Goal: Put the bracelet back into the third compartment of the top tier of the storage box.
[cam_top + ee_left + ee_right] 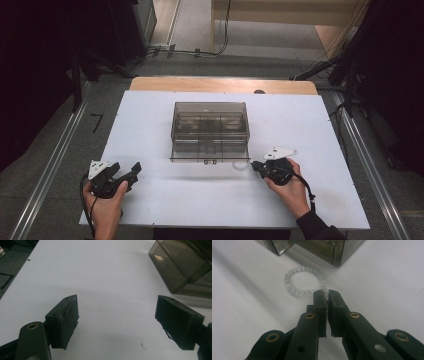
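Observation:
A bracelet of pale translucent beads (297,292) lies on the white table just in front of a smoky clear plastic drawer box (322,248). My right gripper (327,297) is shut on the bracelet's near edge, with a bead pinched between the tips. In the high view the right gripper (255,166) points left at the bracelet (241,167), below the box's (210,131) front right corner. My left gripper (134,172) rests near the table's front left, well away from the box. Its jaws stand wide apart over bare table, and the left gripper (116,322) holds nothing.
The white table top (150,125) sits on a wooden board, with floor rails on both sides. The box (180,265) stands at the table's middle. Dark stands and cables lie beyond the far edge. A hand holds each gripper at the near edge.

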`<state>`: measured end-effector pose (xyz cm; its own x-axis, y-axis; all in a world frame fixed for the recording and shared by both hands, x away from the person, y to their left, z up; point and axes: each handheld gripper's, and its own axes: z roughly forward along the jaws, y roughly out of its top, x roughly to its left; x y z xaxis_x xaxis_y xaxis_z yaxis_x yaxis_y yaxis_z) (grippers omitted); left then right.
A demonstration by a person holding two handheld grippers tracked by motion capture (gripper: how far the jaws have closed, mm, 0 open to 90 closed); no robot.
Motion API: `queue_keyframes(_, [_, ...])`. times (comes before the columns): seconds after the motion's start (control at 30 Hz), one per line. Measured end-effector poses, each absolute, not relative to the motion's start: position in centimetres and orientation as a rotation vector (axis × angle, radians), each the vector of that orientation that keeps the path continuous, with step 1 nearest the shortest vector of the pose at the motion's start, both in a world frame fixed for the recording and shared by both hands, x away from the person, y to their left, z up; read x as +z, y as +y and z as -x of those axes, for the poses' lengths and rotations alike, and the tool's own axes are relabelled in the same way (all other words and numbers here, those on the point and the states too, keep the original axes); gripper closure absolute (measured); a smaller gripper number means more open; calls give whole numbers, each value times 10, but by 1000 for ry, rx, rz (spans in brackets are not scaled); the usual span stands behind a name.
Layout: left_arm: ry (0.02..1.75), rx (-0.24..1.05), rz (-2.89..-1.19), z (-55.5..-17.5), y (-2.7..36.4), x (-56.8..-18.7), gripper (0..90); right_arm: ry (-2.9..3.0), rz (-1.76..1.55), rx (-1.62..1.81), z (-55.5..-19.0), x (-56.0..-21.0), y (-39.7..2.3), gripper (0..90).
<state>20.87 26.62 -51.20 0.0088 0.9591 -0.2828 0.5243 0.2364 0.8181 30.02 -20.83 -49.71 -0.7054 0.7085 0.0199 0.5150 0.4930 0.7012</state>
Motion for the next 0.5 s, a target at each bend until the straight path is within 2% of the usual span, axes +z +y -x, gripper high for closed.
queue_keyframes(0.5, [1638,627,-1405,-209,266,-512,198,2370,-1067,1098,-296,-476,-223,835])
